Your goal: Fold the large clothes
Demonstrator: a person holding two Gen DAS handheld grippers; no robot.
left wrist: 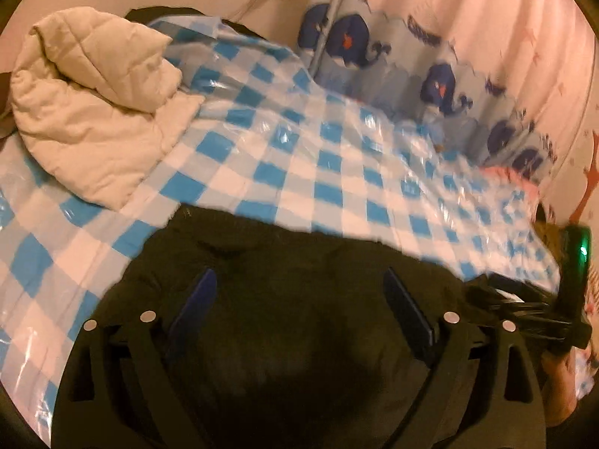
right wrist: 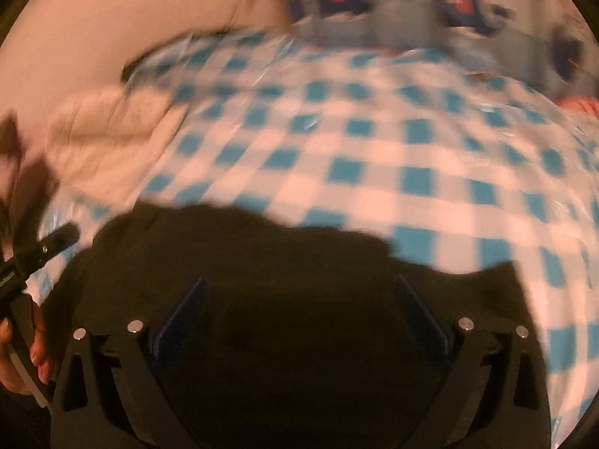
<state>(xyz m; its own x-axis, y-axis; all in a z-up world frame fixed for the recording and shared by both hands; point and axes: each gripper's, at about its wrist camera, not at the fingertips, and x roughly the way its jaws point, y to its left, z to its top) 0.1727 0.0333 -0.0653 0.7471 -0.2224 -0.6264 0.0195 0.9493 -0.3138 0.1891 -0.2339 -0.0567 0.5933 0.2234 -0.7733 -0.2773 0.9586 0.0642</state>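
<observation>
Dark garment lies beneath the wide-open left gripper.

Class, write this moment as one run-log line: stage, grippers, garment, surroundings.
stage: between folds | left hand-held gripper: open | right hand-held gripper: open | black garment: on checked sheet | quilt: far left

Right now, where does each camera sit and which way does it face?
Left wrist: on the left claw, angled down over the black garment on the checked sheet, cream quilt beyond; right claw at right edge.
Right wrist: on the right claw, same garment; a hand holds the left claw at left.
Shared: garment, sheet, quilt, whale curtain.
</observation>
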